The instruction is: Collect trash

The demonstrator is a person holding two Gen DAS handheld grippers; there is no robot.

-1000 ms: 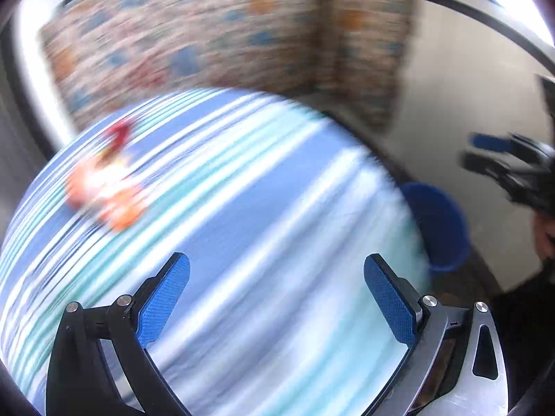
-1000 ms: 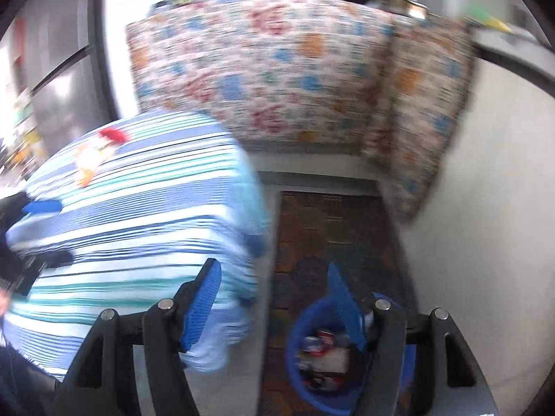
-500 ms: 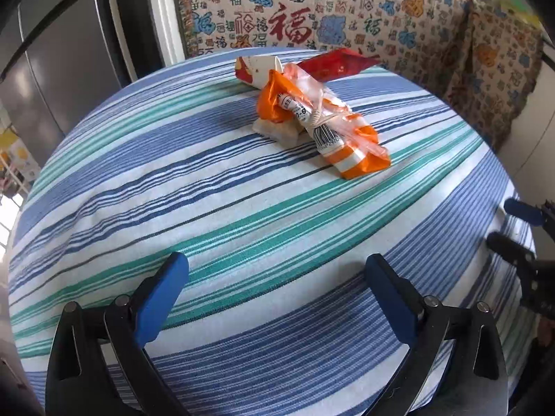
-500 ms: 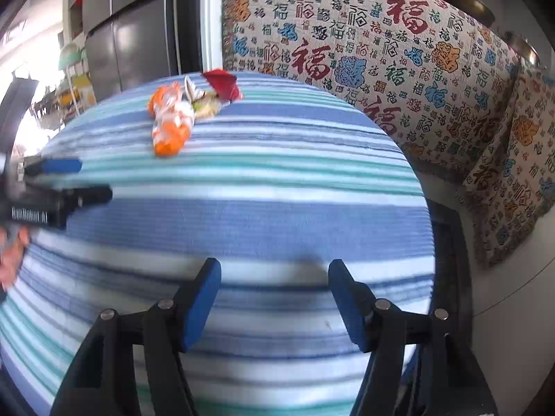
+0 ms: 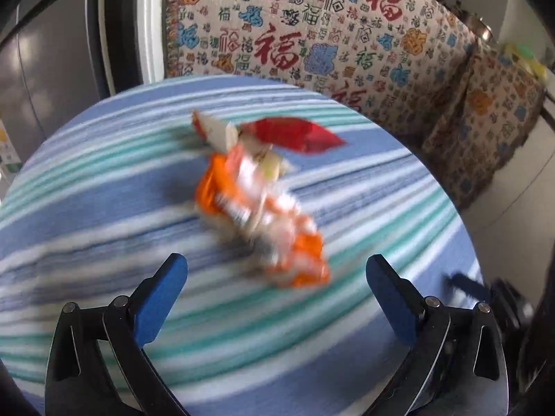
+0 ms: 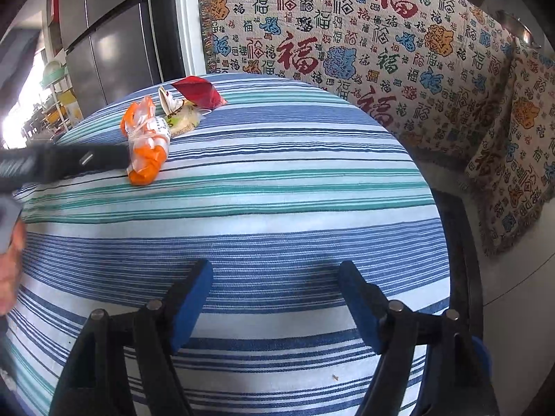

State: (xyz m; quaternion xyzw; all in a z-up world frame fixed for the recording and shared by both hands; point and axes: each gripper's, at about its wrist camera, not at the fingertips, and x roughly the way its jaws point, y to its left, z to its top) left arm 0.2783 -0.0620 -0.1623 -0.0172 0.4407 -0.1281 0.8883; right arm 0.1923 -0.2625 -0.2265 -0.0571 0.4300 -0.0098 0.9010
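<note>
Table (image 6: 277,208): round, covered with a striped cloth in blue, white and green.
Orange wrapper (image 5: 263,222): lying on the cloth, blurred in the left wrist view; sharp in the right wrist view (image 6: 145,138), with clear plastic and a white printed label around the middle.
Red wrapper (image 5: 295,133): at the far end of the trash pile, just beside the orange wrapper; also seen from the right wrist (image 6: 199,92).
Pale scraps (image 6: 178,118): between the red and the orange wrapper, touching both; exact kind not possible to tell.
Left gripper (image 5: 277,270): blue pads spread wide, with the near end of the orange wrapper between the tips, not pressed by them. From the right wrist, seen as a dark bar (image 6: 69,164) reaching the wrapper from the left; contact not possible to tell.
Right gripper (image 6: 275,270): jaws opening, nothing between them, only striped cloth below; well apart from the trash.
Hand (image 6: 10,260): partly visible at the left edge of the right wrist view.
Background: patterned blanket (image 6: 347,34) with red characters hanging behind the table.
</note>
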